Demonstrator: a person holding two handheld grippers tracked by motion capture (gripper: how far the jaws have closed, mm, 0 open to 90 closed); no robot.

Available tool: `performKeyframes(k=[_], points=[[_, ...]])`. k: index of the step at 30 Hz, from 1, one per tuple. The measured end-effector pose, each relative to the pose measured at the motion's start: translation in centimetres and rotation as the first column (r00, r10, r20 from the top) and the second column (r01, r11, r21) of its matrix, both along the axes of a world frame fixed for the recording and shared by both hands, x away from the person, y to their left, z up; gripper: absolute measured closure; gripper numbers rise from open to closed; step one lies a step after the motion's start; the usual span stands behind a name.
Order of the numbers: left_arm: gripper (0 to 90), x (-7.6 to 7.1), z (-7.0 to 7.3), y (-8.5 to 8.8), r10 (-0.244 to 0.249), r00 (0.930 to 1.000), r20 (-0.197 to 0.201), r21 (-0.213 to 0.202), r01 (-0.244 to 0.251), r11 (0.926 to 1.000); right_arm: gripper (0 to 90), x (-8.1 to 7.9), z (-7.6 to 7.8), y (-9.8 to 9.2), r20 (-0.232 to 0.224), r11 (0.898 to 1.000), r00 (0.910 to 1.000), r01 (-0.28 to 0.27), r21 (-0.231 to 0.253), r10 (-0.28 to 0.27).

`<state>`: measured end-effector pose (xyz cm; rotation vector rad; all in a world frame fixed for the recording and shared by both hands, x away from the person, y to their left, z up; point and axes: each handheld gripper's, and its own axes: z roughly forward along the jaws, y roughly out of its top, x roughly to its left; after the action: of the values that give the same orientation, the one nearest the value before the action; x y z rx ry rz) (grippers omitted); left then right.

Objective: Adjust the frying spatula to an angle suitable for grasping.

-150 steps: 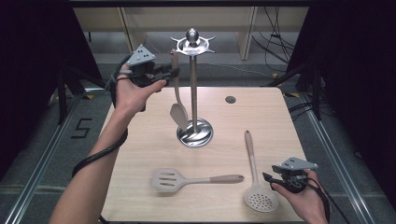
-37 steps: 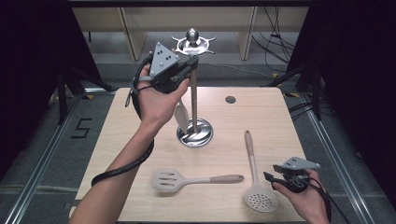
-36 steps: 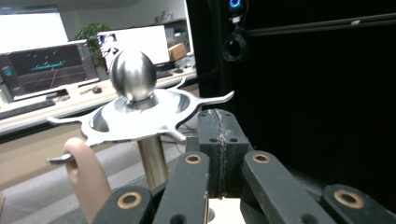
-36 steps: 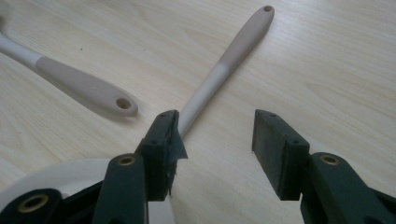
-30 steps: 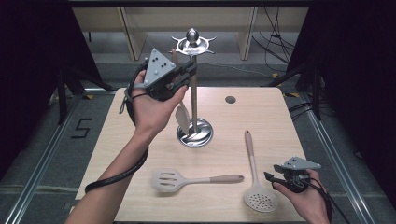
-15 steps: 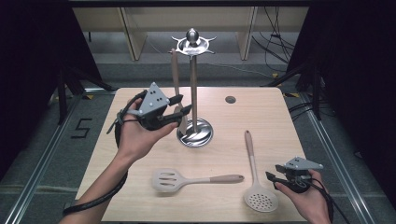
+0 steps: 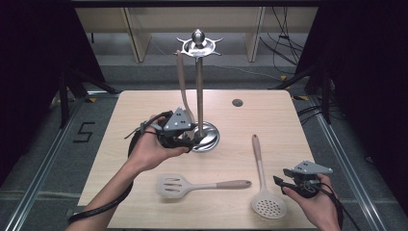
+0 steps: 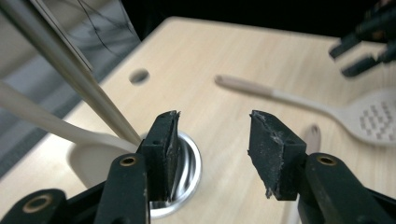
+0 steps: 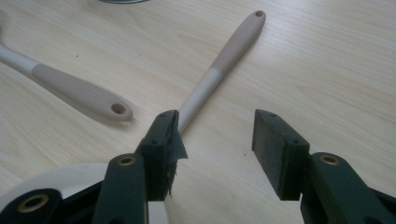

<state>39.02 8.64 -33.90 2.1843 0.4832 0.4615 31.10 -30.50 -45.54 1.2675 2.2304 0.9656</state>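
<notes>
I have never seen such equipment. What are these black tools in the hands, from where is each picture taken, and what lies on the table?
A person sits at a wooden table and holds a hand-operated gripper in each hand; each has two black jaws. The high view looks down from above. The other two pictures come from small cameras riding on the grippers, looking along their jaws.

At the back stands a metal utensil stand with a spoon hanging on it. A slotted spatula and a skimmer lie flat in front.

The left gripper, beside the stand's base, has just been opening its jaws; nothing is between them. The right gripper rests open near the skimmer and holds nothing.
</notes>
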Motion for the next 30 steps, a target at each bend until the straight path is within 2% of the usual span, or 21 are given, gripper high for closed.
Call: performKeyframes(k=[1,2,3,5,7,8,10,12,13,14,15,16,18,19,20,21,22,25,26,29,30], points=[[51.9,0.2,-0.3,-0.2,-0.013,0.9999,-0.004,0.017,0.013,0.9998,51.3,0.1,-0.1,-0.1,0.021,1.000,0.9998,-0.002,-0.004,0.002],[52.7,0.2,-0.6,-0.4,-0.019,0.9996,-0.019,0.032,0.020,0.9993,51.4,0.1,0.0,-0.1,0.004,1.000,1.0000,0.000,0.001,0.000],[54.1,0.3,-1.0,-0.6,-0.032,0.9990,-0.032,0.044,0.034,0.9985,51.5,0.1,0.0,-0.4,0.021,1.000,0.9997,-0.009,-0.018,0.009],[57.4,0.4,-1.7,-1.1,-0.046,0.9978,-0.049,0.059,0.049,0.9971,51.7,0.0,-0.2,-0.2,0.014,1.000,0.9997,0.022,0.021,-0.023],[59.1,0.4,-2.2,-1.6,-0.057,0.9967,-0.057,0.080,0.062,0.9948,52.0,0.1,-0.1,-0.7,0.026,1.000,0.9997,0.000,-0.014,0.001],[59.6,0.4,-2.3,-1.8,-0.067,0.9962,-0.056,0.103,0.072,0.9920,52.1,0.0,-0.1,-0.6,0.012,1.000,0.9999,-0.001,0.002,0.001],[60.7,0.2,-2.8,-2.5,-0.087,0.9932,-0.077,0.120,0.096,0.9882,52.3,-0.2,0.0,-0.5,0.005,1.000,0.9999,0.015,-0.005,-0.015],[61.0,0.1,-3.3,-3.4,-0.110,0.9895,-0.094,0.140,0.122,0.9825,52.5,-0.1,0.0,-0.6,0.039,1.000,0.9992,0.006,-0.013,-0.006],[61.1,-0.1,-3.7,-4.0,-0.117,0.9869,-0.111,0.142,0.132,0.9810,52.5,-0.2,0.3,-0.5,0.007,1.000,0.9998,0.019,-0.006,-0.018],[61.2,-0.3,-4.1,-4.6,-0.123,0.9844,-0.126,0.139,0.140,0.9803,52.6,-0.2,0.4,-0.5,0.013,1.000,0.9997,0.021,-0.005,-0.021],[61.3,-0.4,-4.5,-5.1,-0.137,0.9812,-0.136,0.159,0.158,0.9746,52.6,-0.2,0.4,-0.4,0.012,1.000,0.9998,0.019,-0.007,-0.019],[61.3,-0.5,-4.8,-5.6,-0.152,0.9775,-0.146,0.177,0.177,0.9681,52.6,-0.1,0.2,-0.5,0.037,1.000,0.9993,0.007,-0.017,-0.006],[61.2,-0.5,-5.4,-6.5,-0.186,0.9669,-0.174,0.220,0.223,0.9498,52.6,-0.1,0.2,-0.5,0.033,1.000,0.9995,0.004,-0.018,-0.003],[61.0,-0.7,-5.9,-7.1,-0.182,0.9643,-0.192,0.210,0.221,0.9524,52.6,-0.1,0.2,-0.5,0.033,1.000,0.9994,0.004,-0.017,-0.003],[60.9,-0.7,-6.2,-7.6,-0.189,0.9603,-0.205,0.223,0.234,0.9463,52.6,-0.2,0.2,-0.5,0.028,1.000,0.9996,0.010,-0.007,-0.010],[60.8,-0.6,-6.4,-7.9,-0.198,0.9547,-0.222,0.263,0.254,0.9308,52.6,-0.2,0.3,-0.4,0.016,1.000,0.9997,0.019,0.001,-0.019],[60.8,-0.7,-6.7,-8.3,-0.204,0.9514,-0.231,0.273,0.264,0.9248,52.6,-0.2,0.4,-0.4,0.011,1.000,0.9998,0.019,-0.004,-0.019],[60.7,-0.6,-7.4,-9.5,-0.235,0.9357,-0.264,0.325,0.315,0.8917,52.6,-0.3,0.3,-0.5,0.008,1.000,0.9998,0.020,-0.005,-0.020],[60.5,-0.6,-7.7,-9.9,-0.238,0.9326,-0.271,0.329,0.322,0.8875,52.6,-0.3,0.4,-0.5,0.005,1.000,0.9998,0.021,-0.004,-0.021],[60.4,-0.6,-8.5,-10.7,-0.252,0.9205,-0.299,0.364,0.354,0.8614,52.6,-0.2,0.2,-0.6,0.027,1.000,0.9996,0.006,-0.014,-0.006],[60.3,-0.6,-8.7,-10.9,-0.248,0.9185,-0.308,0.367,0.355,0.8597,52.6,-0.2,0.3,-0.5,0.013,1.000,0.9998,0.015,-0.003,-0.015]])
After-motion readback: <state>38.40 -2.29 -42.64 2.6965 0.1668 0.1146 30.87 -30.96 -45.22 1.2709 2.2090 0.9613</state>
